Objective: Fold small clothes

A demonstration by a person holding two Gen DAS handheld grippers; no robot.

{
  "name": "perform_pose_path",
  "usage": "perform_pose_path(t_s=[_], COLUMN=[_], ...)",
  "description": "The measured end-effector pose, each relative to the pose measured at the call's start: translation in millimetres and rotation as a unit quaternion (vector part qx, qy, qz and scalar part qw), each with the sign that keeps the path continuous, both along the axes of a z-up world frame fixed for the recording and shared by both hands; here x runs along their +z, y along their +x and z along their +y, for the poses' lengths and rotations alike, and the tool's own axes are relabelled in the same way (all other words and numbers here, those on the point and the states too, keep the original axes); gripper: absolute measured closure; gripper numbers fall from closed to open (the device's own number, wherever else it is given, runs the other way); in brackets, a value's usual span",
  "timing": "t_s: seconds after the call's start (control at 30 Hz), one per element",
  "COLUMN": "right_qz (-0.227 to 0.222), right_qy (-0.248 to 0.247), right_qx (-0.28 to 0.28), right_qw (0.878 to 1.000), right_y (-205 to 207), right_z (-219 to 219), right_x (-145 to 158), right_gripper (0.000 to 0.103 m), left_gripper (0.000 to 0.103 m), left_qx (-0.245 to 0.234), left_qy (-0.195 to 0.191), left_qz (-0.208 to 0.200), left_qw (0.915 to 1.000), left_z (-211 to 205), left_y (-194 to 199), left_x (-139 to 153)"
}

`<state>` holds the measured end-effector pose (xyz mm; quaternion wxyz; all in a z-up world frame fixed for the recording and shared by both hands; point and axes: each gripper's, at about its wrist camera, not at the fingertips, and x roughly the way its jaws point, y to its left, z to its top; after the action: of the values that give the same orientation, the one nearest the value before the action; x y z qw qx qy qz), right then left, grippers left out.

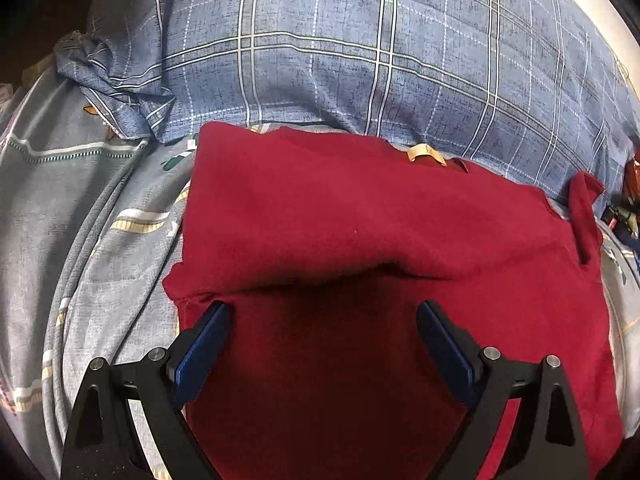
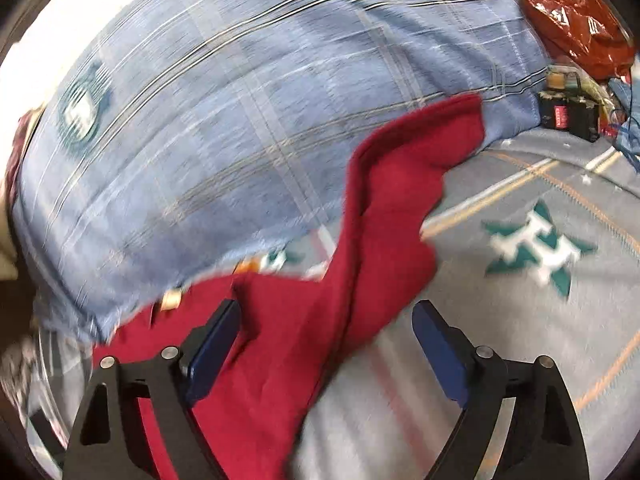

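A dark red garment [image 1: 360, 216] lies on the grey patterned bedsheet [image 1: 72, 208], with a folded layer lying across its upper part and a tan neck label [image 1: 426, 154] at its far edge. My left gripper [image 1: 322, 316] is open and empty just above the garment's near half. In the right wrist view the garment's sleeve [image 2: 404, 208] stretches up and right over the sheet [image 2: 500, 312]. My right gripper [image 2: 326, 320] is open and empty above the sleeve's base. This view is blurred by motion.
A blue plaid pillow [image 1: 360, 52] lies along the garment's far edge; it also shows in the right wrist view [image 2: 224, 120]. A crumpled blue plaid cloth [image 1: 116, 88] sits at the far left. A red plastic bag [image 2: 572, 12] and small black boxes [image 2: 568, 112] are at the far right.
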<state>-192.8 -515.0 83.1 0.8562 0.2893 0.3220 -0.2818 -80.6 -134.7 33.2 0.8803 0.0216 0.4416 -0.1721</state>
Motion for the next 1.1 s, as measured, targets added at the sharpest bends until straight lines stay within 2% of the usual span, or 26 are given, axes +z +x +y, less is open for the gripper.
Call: perform_pose_path(t_s=[0.1,0.23,0.27,0.3,0.37,0.4,0.47,0.57,0.73,0.87,0.93,1.0,1.1], right_qz=[0.037,0.047,0.064,0.079,0.086,0.086,0.074,0.052,0.013,-0.031,-0.041,-0.049,-0.032], right_qy=[-0.031,-0.022,-0.026,-0.025,-0.009,0.000,0.016,0.037,-0.004,-0.029,-0.045,-0.057,-0.064], right_qx=[-0.022,-0.037,-0.041,-0.047,-0.054,-0.062,-0.072,-0.067,-0.006,0.084,0.140,0.205,0.292], right_qw=[0.999,0.998,0.997,0.995,0.995,0.994,0.995,0.996,1.000,0.996,0.988,0.976,0.954], right_y=[25.1,59.3,68.9,77.8,86.6,88.5,87.3,80.1,67.8,65.8,70.4,77.1,95.2], right_z=[-30.5,-69.4,-76.3,-84.0,-98.3,-106.6,-118.6,-123.6,-86.9,-25.2,16.7,70.2,136.5], right_x=[2.7,-6.8,-11.6,-18.1,-29.1,-33.8,-37.4,-31.1,15.1,57.5,70.9,76.1,57.3], right_gripper=[0.014,0.015,0.020,0.025,0.048,0.052,0.075,0.096,0.096,0.096,0.096,0.096,0.096], left_gripper=[0.008,0.008,0.008,0.008,0.008,0.008,0.008,0.009,0.009,0.009,0.009,0.009,0.009], left_qx=[-0.008,-0.013,-0.014,-0.015,-0.018,-0.018,-0.020,-0.014,0.019,0.062,0.079,0.095,0.103], left_qy=[0.005,0.016,0.019,0.021,0.022,0.022,0.019,0.002,-0.042,-0.050,-0.064,-0.079,-0.080], left_qz=[-0.001,-0.002,-0.003,-0.003,-0.004,-0.003,-0.001,0.008,-0.005,-0.024,-0.022,-0.022,-0.022], left_qw=[1.0000,0.9998,0.9997,0.9997,0.9996,0.9996,0.9996,0.9999,0.9989,0.9965,0.9946,0.9921,0.9913], left_z=[-3.1,-7.4,-8.4,-9.2,-10.1,-10.1,-8.3,-2.3,22.4,45.6,54.2,62.6,64.8], left_y=[0.4,3.5,3.4,3.4,3.9,4.6,5.2,8.0,14.6,19.4,22.2,24.1,24.3], left_x=[-0.6,-4.3,-4.5,-4.8,-5.5,-5.8,-5.2,-1.7,14.0,21.1,22.1,23.0,21.4])
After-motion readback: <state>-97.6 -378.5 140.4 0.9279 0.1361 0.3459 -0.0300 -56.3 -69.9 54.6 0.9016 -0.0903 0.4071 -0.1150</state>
